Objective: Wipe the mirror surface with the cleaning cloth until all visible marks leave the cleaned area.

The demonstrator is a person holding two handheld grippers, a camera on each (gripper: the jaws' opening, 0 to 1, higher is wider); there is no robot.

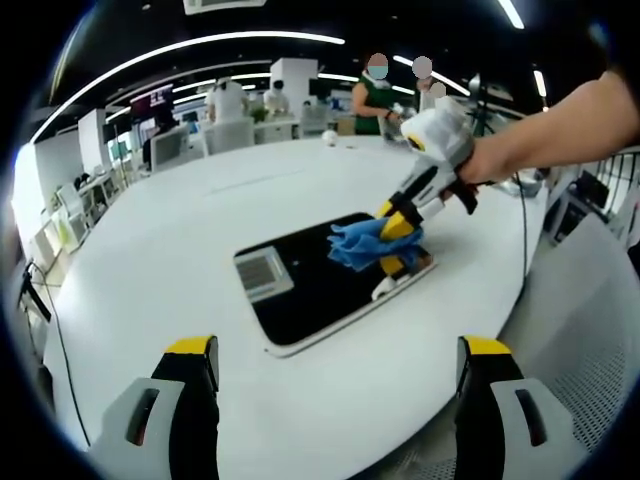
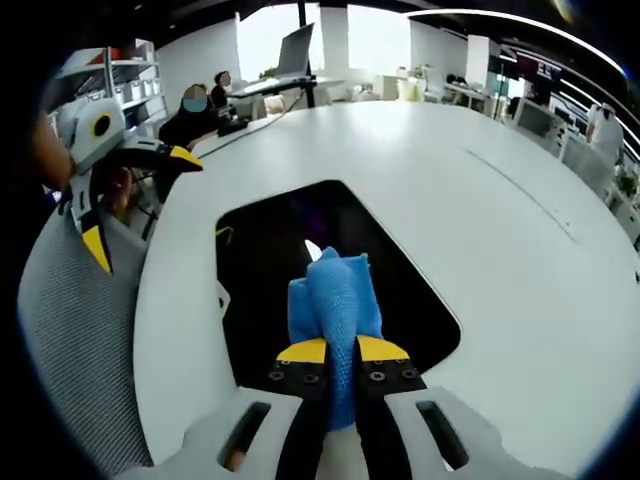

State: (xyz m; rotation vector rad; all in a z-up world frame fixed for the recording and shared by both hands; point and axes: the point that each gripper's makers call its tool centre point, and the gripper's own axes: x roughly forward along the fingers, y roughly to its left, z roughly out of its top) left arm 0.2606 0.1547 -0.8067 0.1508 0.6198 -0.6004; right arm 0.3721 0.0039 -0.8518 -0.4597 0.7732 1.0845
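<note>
A dark rectangular mirror [image 1: 305,285] with a pale rim lies flat on the white table [image 1: 170,260]. My right gripper [image 1: 398,245] is shut on a blue cleaning cloth [image 1: 360,243] and presses it onto the mirror's right end. In the right gripper view the cloth [image 2: 333,305] bunches between the yellow-tipped jaws of the right gripper [image 2: 342,352], over the mirror [image 2: 270,260]. My left gripper [image 1: 340,350] hangs open near the table's front edge, well short of the mirror, holding nothing. It also appears at the left of the right gripper view, as the left gripper [image 2: 140,195], off the table edge.
A grey mesh chair back [image 2: 70,330] stands beside the table. A person's forearm [image 1: 560,135] holds the right gripper. Desks, monitors and several people fill the room behind the table. A ceiling grille reflects in the mirror [image 1: 264,273].
</note>
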